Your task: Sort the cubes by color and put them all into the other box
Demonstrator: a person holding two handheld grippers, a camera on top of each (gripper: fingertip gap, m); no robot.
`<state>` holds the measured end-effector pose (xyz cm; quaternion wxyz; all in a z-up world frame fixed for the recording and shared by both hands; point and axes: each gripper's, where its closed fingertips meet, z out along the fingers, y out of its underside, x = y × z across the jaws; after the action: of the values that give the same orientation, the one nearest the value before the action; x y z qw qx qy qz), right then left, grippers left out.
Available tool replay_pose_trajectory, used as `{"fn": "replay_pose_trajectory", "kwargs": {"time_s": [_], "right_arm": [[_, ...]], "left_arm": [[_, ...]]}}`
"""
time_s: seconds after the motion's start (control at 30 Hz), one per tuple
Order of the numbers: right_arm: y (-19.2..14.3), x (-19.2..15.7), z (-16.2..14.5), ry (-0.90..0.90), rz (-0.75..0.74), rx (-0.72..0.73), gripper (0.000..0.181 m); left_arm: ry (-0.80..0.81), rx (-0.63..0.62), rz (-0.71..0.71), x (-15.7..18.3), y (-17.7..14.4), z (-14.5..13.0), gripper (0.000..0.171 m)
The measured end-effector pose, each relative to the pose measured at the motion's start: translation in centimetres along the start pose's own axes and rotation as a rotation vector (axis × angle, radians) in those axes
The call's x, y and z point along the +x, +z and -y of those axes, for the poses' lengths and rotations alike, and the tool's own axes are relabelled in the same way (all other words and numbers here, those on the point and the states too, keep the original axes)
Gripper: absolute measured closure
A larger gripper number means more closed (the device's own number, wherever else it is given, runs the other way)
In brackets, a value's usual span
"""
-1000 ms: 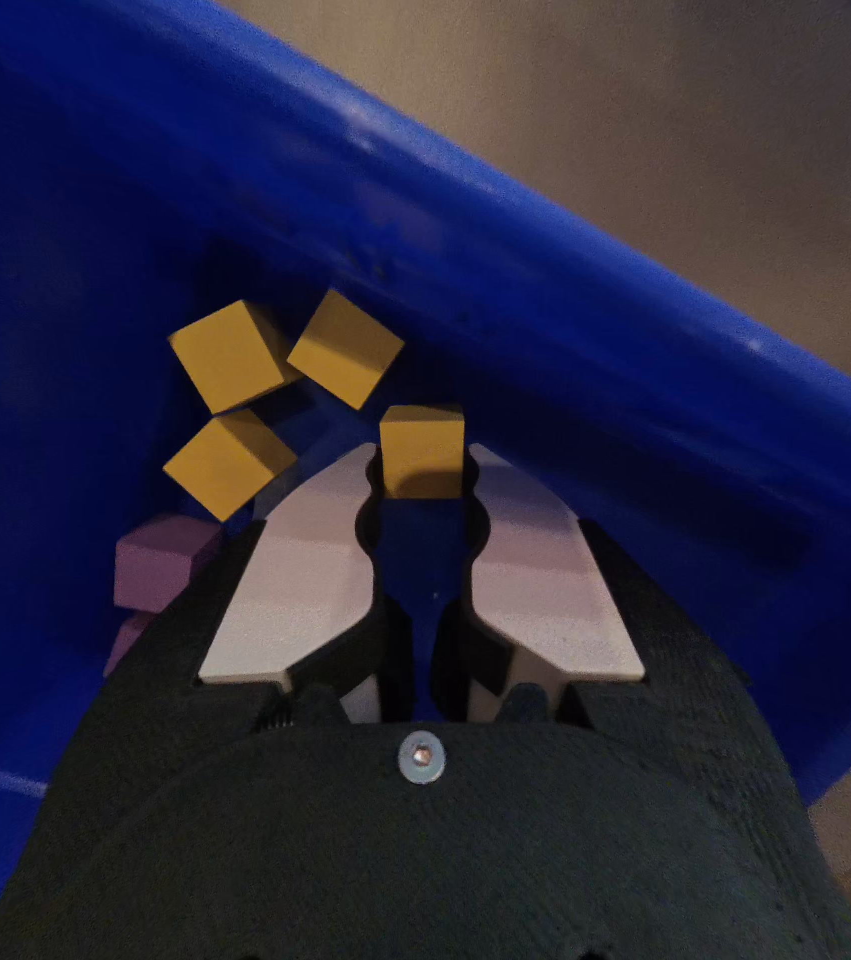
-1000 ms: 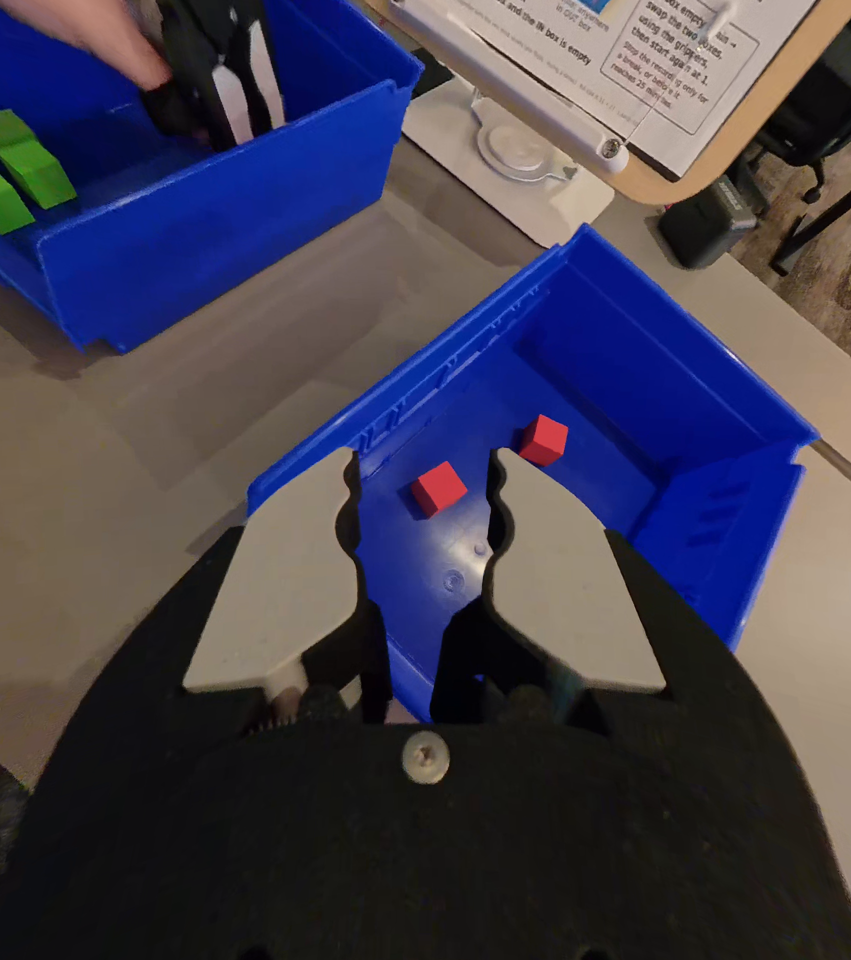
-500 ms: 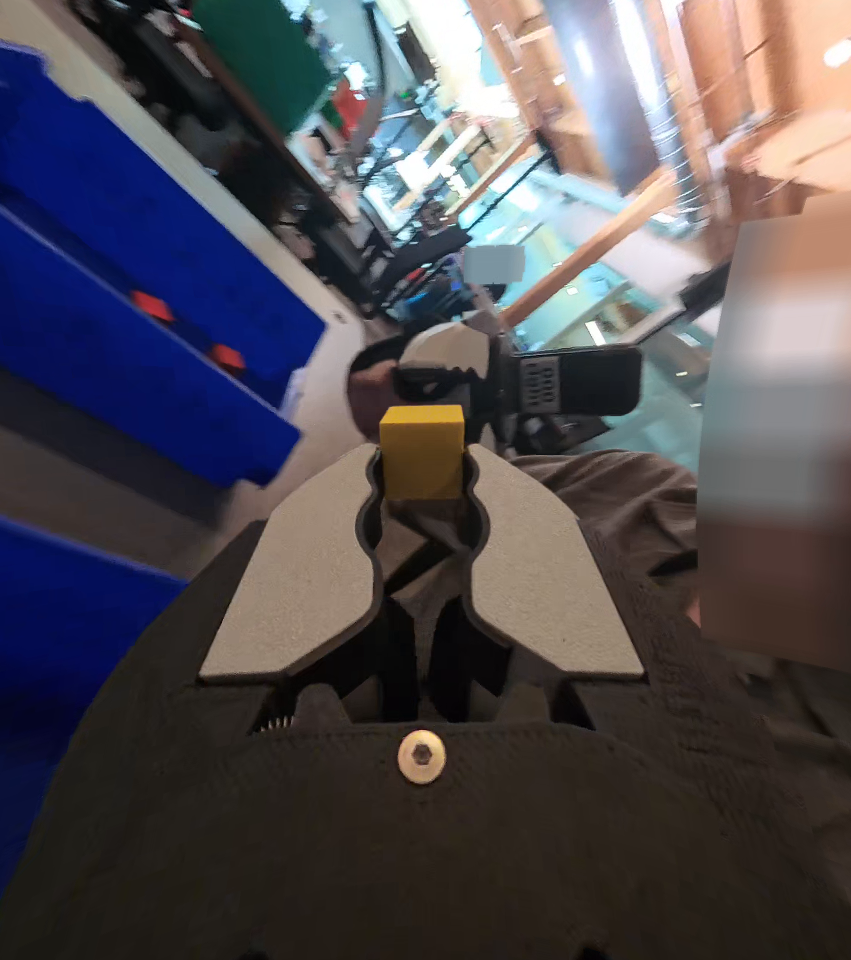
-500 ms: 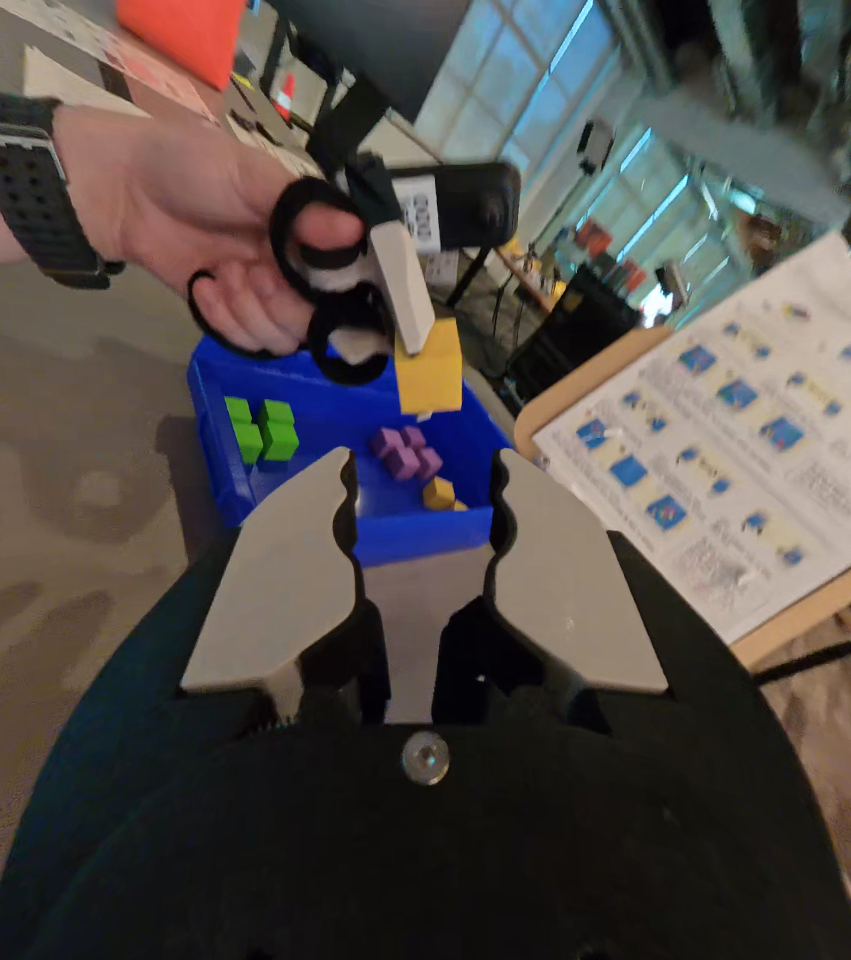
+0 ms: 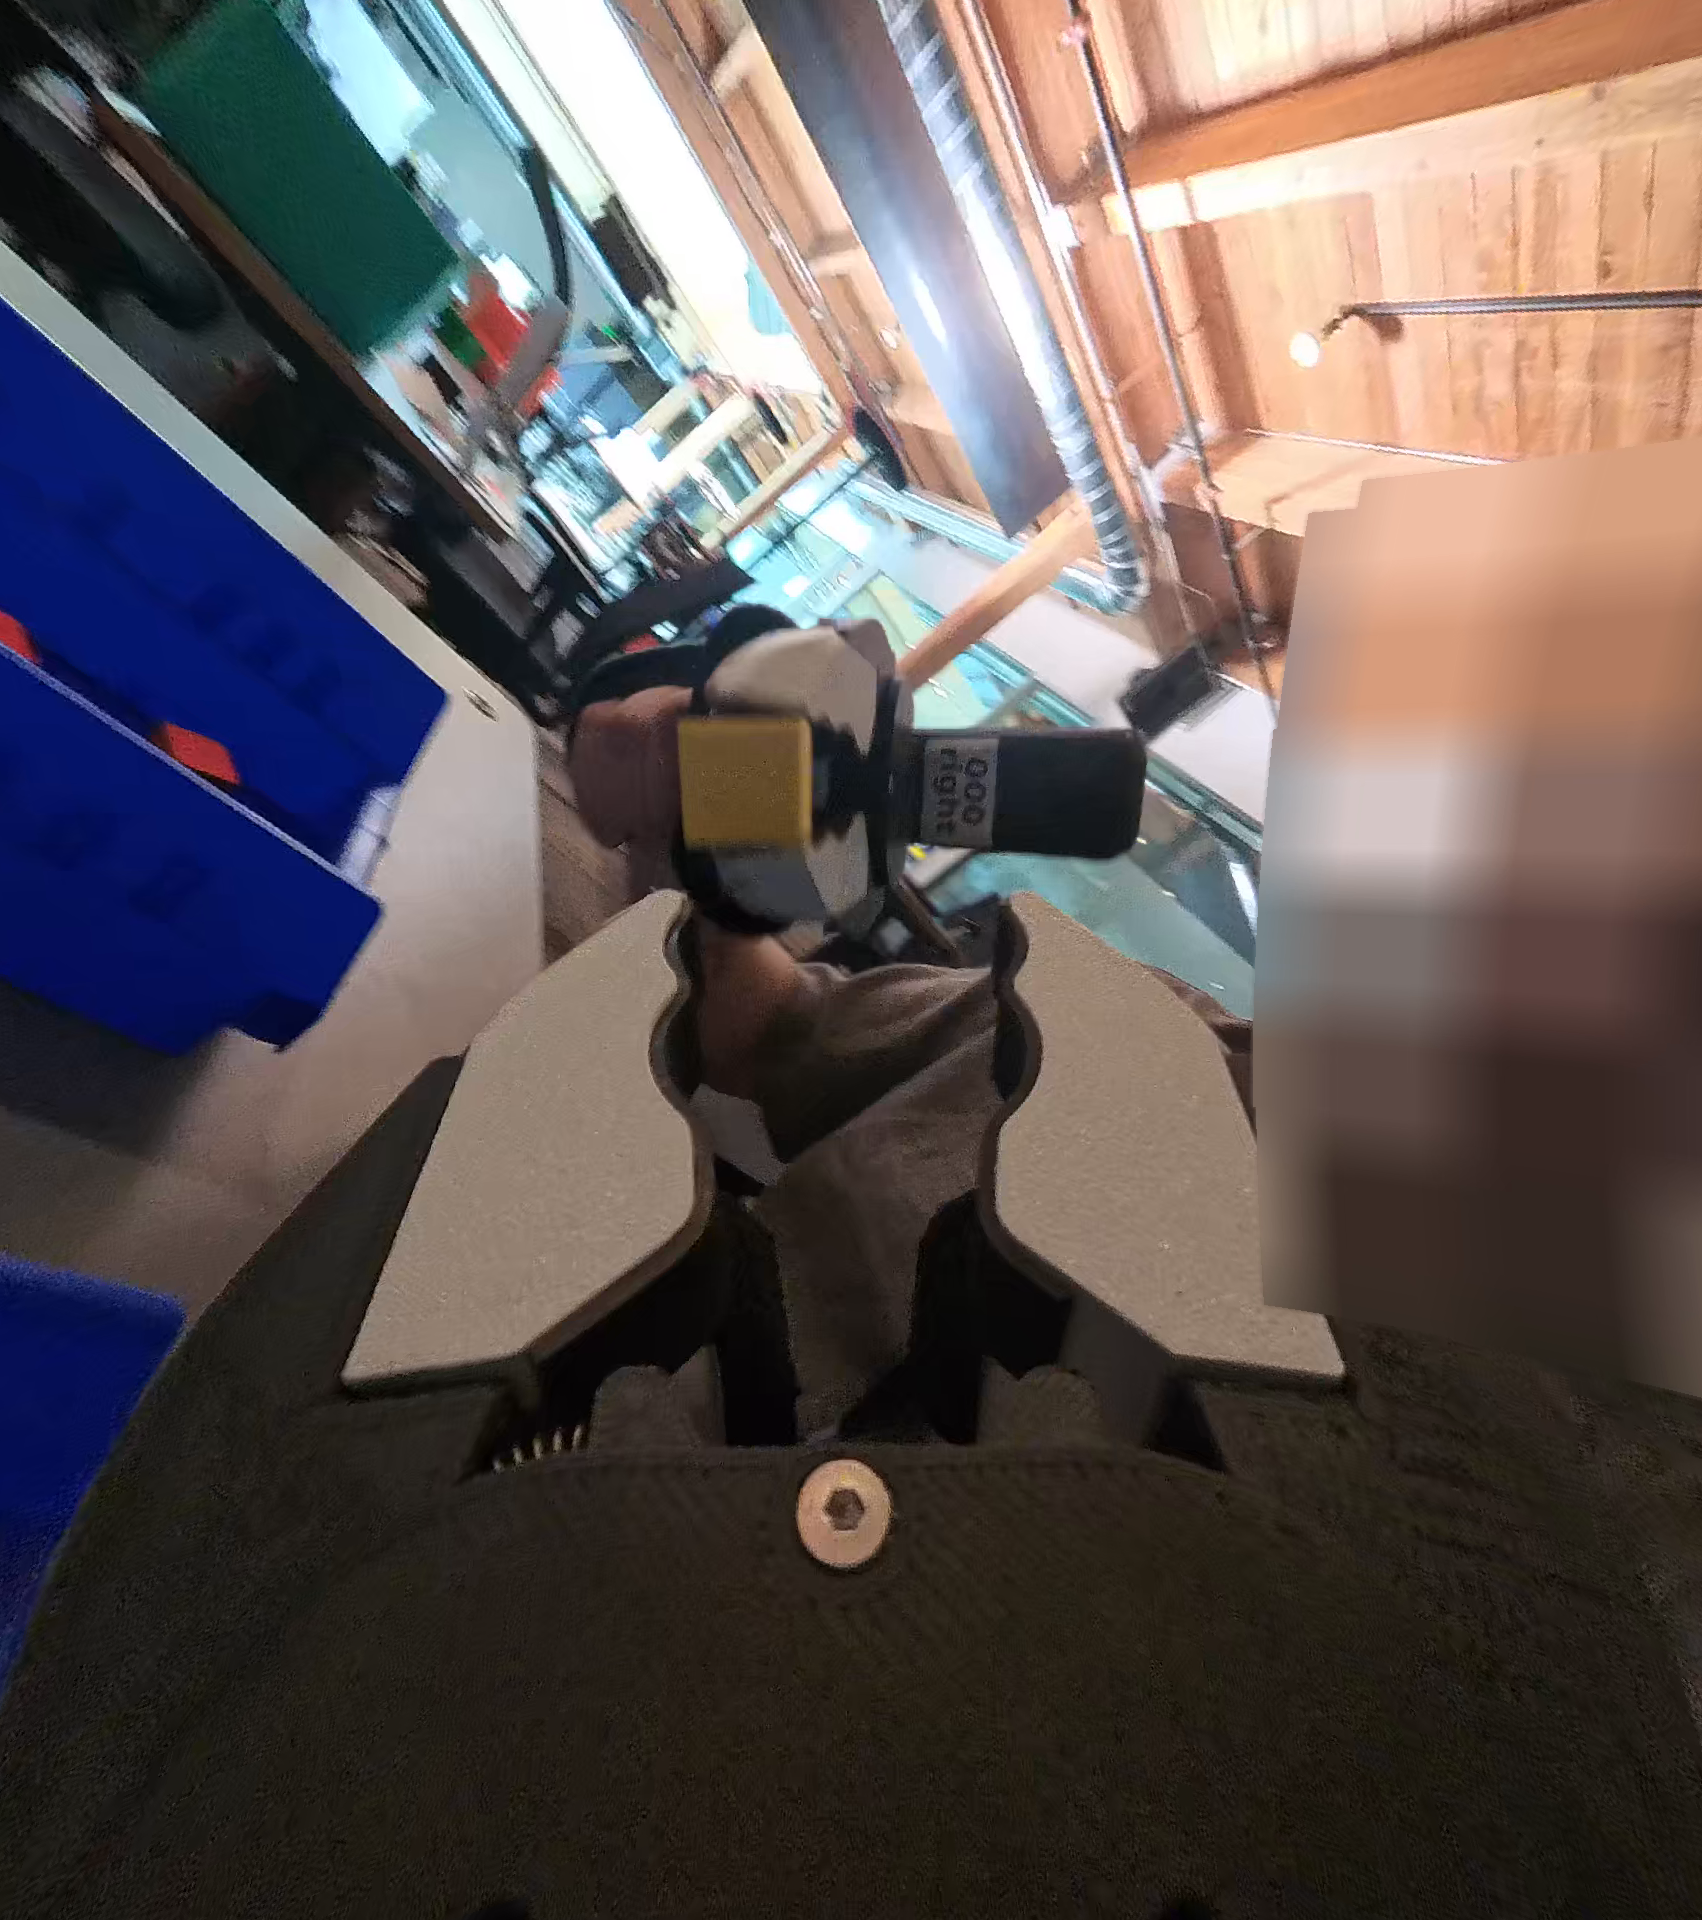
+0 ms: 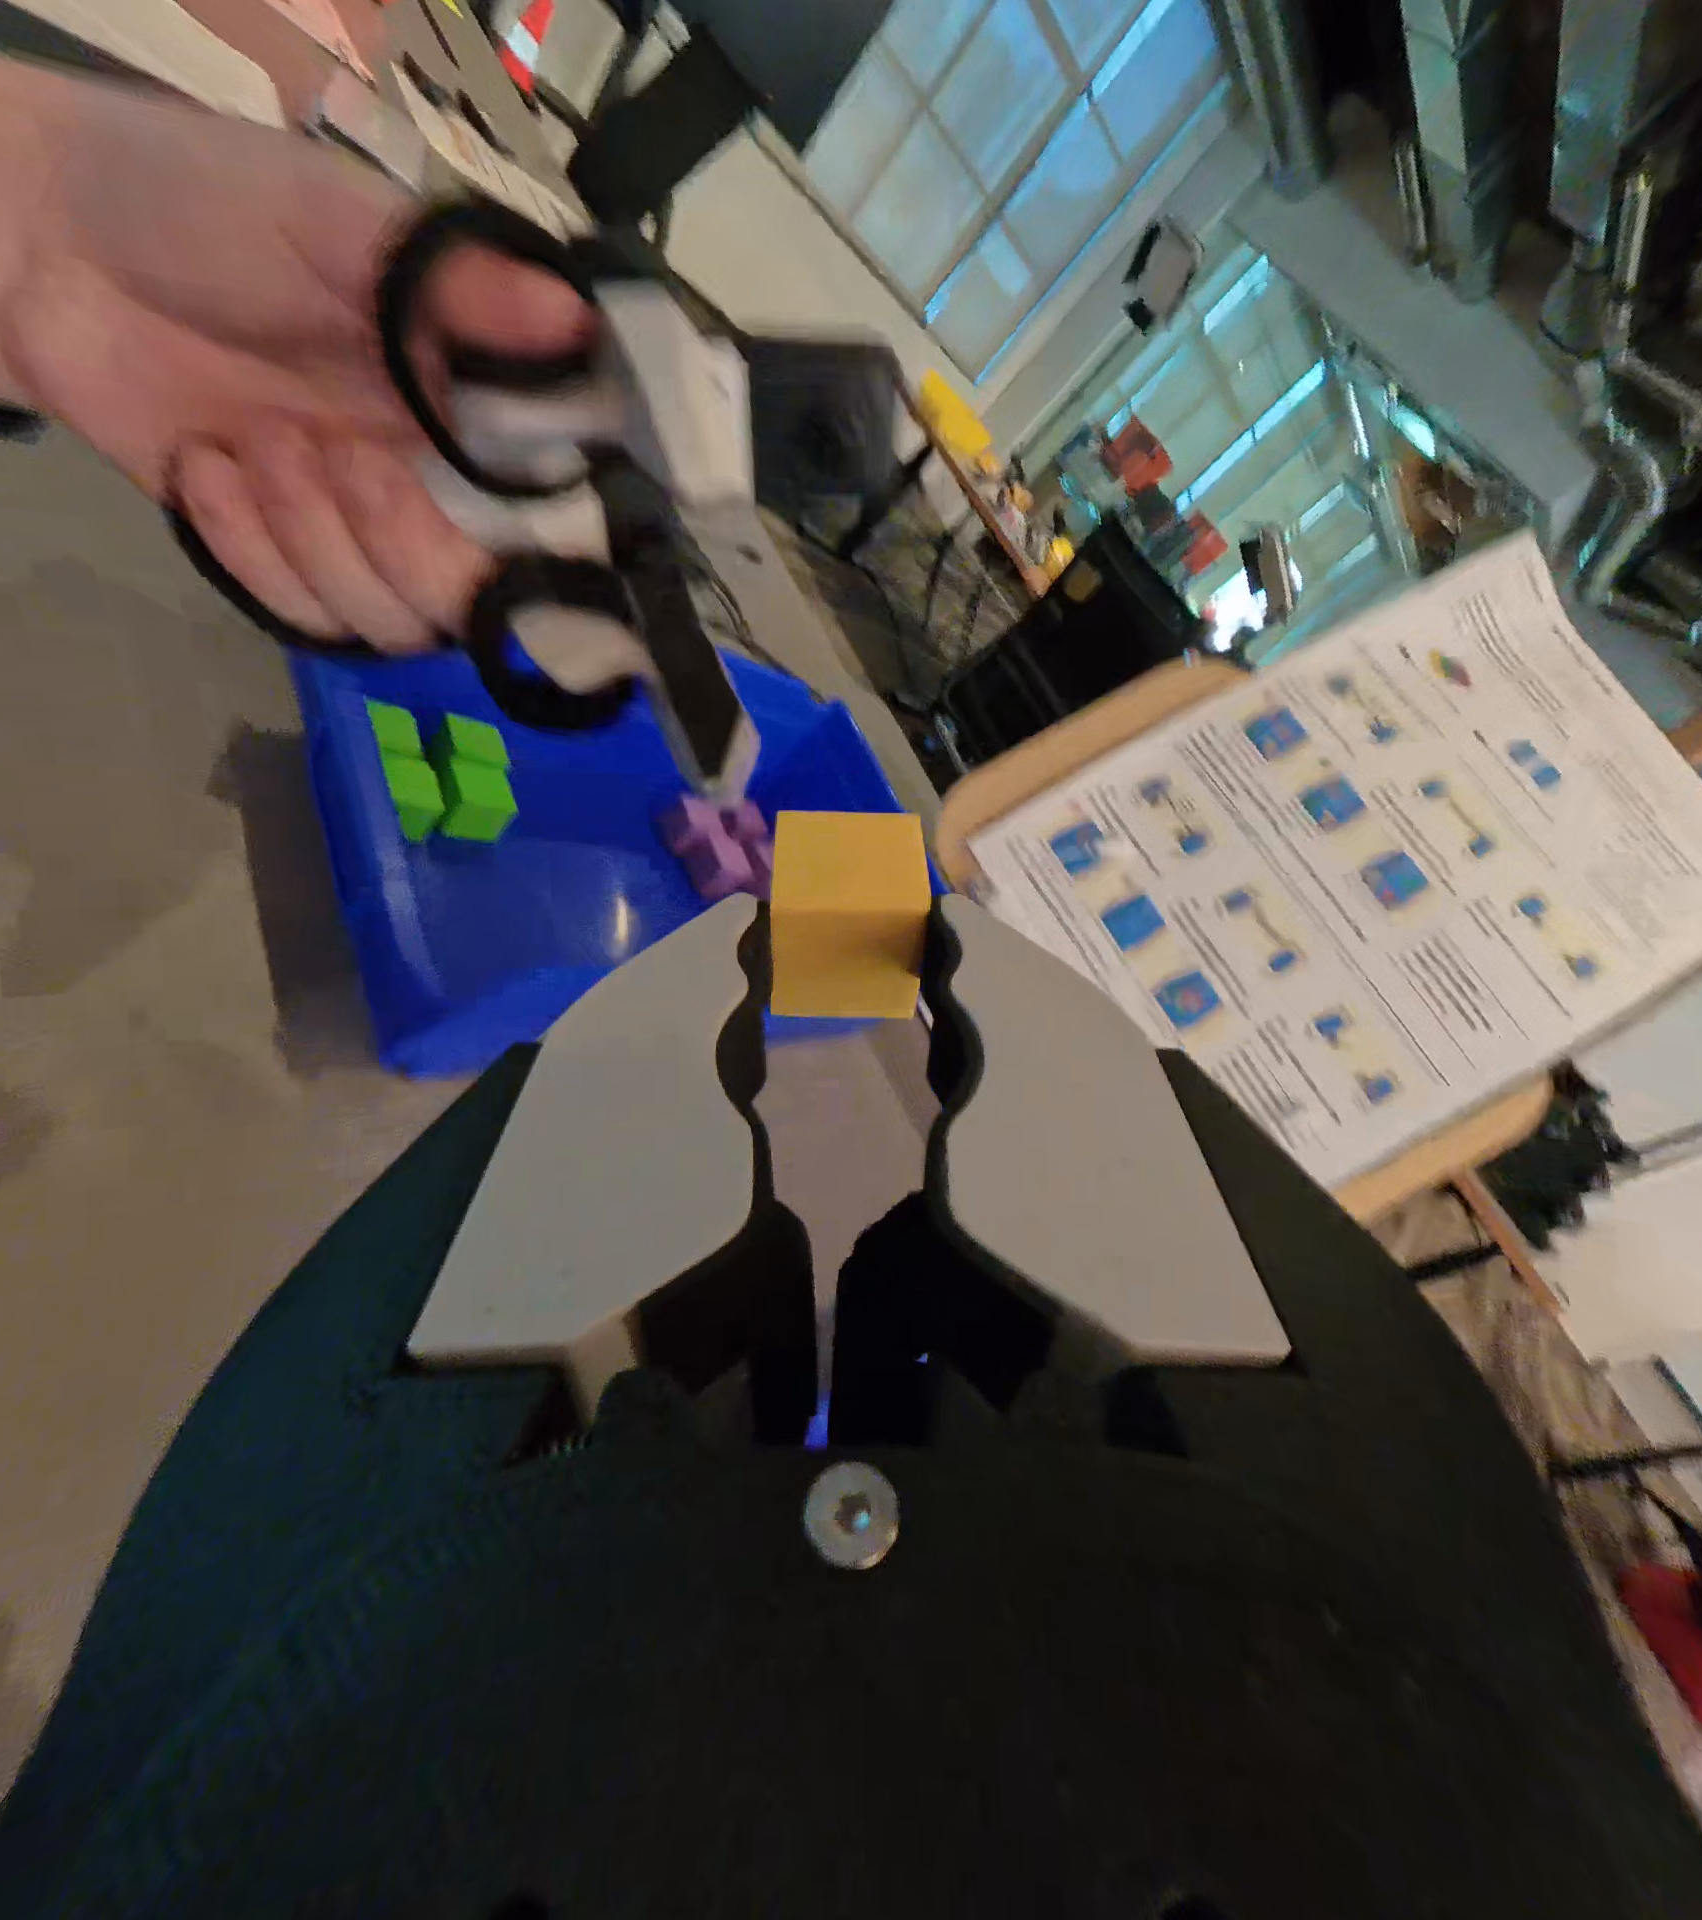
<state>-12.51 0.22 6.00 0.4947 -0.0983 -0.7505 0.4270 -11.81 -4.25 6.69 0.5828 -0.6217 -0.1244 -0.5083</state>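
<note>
My right gripper (image 6: pixel 845 916) is shut on a yellow cube (image 6: pixel 847 935) and holds it in the air by its two sides. In the left wrist view the same cube (image 5: pixel 745 781) sits in that gripper, just beyond my left gripper (image 5: pixel 845 920). My left gripper is open and empty, its fingers (image 5: pixel 556 1143) spread wide a short way back from the cube. In the right wrist view a hand (image 6: pixel 234 416) holds the left gripper above a blue bin (image 6: pixel 473 997), tips pointing down.
That bin holds green cubes (image 6: pixel 442 774) and purple cubes (image 6: pixel 717 842). A second blue bin (image 5: pixel 99 883) holds red cubes (image 5: pixel 198 753). A board with a printed sheet (image 6: pixel 1346 831) stands to the right. Grey tabletop (image 6: pixel 99 935) lies around the bins.
The left gripper lifted the yellow cube out of the bin and brought it to the right gripper. The right gripper shut on it; the left opened and drew back.
</note>
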Motion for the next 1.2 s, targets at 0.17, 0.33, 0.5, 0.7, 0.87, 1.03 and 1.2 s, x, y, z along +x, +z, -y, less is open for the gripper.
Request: {"fn": "replay_pose_trajectory", "kwargs": {"time_s": [0.17,0.33,0.5,0.7,0.87,1.03,1.2], "right_arm": [[-5.1,3.2,-10.6,0.233,0.235,-0.485,0.154],[-8.1,-1.3,-20.5,0.350,0.602,-0.965,0.153],[-8.1,-3.8,-25.3,0.376,0.737,-1.164,0.153],[-7.7,-5.0,-27.3,0.418,0.751,-1.241,0.149],[-8.0,-4.1,-27.3,0.408,0.686,-1.251,0.133],[-8.3,0.1,-24.4,0.397,0.471,-1.076,0.127],[-8.3,1.8,-19.9,0.409,0.256,-0.820,0.133]], "left_arm": [[0.149,0.105,0.188,0.4,-3.1,1.3,0.122],[0.206,0.086,0.342,-0.2,-5.0,1.5,0.130],[0.224,-0.035,0.841,-5.8,-9.8,0.7,0.130],[0.204,-0.358,1.270,-10.2,-14.8,-1.3,0.130],[0.280,-0.595,1.363,-12.0,-16.6,-1.9,0.130],[0.538,-0.848,1.416,-13.7,-18.5,0.5,0.129],[0.680,-1.174,1.385,-17.8,-20.1,2.9,0.121]]}}
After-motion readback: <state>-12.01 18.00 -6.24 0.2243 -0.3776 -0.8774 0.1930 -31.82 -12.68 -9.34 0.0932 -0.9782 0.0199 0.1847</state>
